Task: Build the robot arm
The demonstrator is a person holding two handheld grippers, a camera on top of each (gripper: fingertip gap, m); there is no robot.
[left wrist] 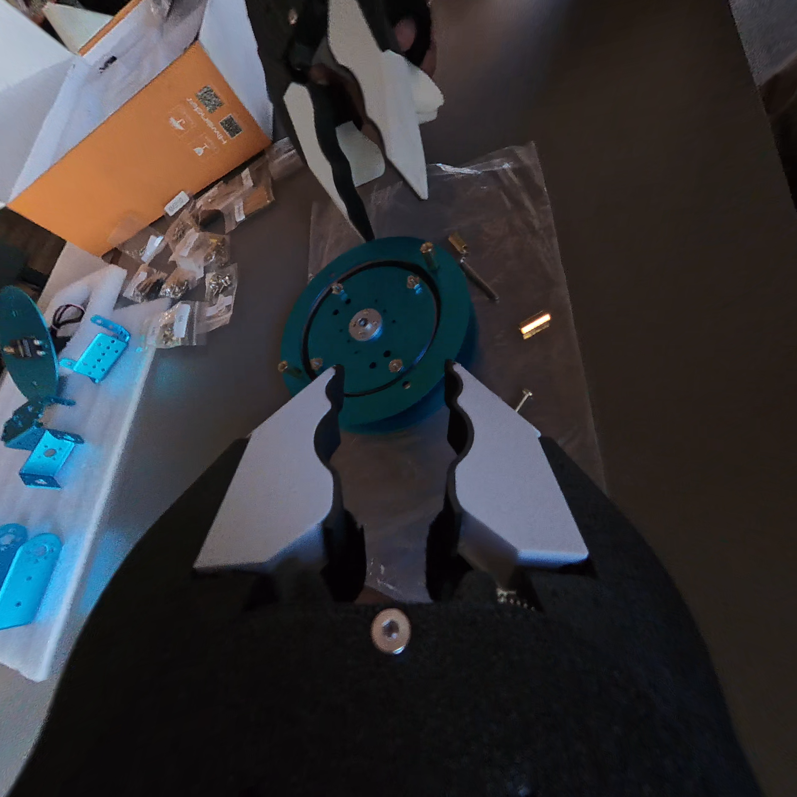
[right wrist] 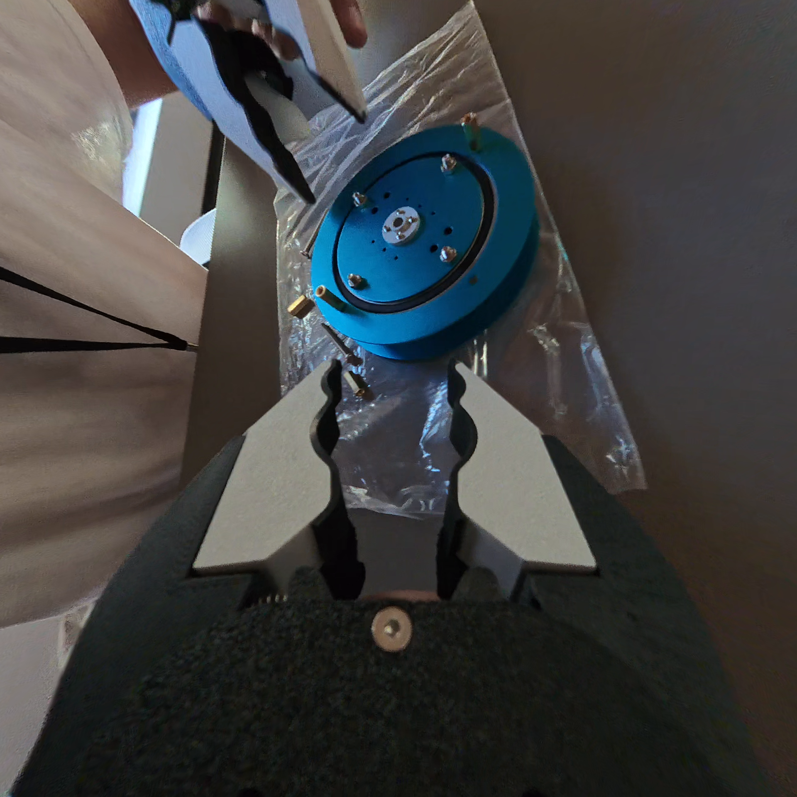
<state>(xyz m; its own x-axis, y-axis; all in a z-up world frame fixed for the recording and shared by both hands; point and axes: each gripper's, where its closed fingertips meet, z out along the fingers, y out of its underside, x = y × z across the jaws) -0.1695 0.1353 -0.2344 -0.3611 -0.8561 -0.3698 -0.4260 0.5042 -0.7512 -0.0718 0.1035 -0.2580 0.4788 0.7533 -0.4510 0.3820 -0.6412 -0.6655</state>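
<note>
A blue round turntable base point(left wrist: 375, 332) with a black ring and a silver hub lies on a clear plastic bag point(left wrist: 496, 207). Two brass standoffs point(left wrist: 429, 254) stand on its rim. My left gripper point(left wrist: 393, 368) is open and empty, with its tips over the disc's near edge. My right gripper point(right wrist: 393, 366) is open and empty, just short of the same disc point(right wrist: 422, 246). A small standoff point(right wrist: 358, 386) lies by its left fingertip. Each gripper shows open in the other's view: the right point(left wrist: 396, 215), the left point(right wrist: 336, 158).
Loose standoffs point(left wrist: 534, 324) and screws point(left wrist: 478, 280) lie beside the disc. An orange box point(left wrist: 142, 142), small hardware bags point(left wrist: 194, 276) and a white foam tray point(left wrist: 99, 431) with blue brackets point(left wrist: 101, 349) sit left. A person's beige garment point(right wrist: 86, 258) fills the right view's left side. The gap from one gripper's tips to the other's is roughly 11 cm.
</note>
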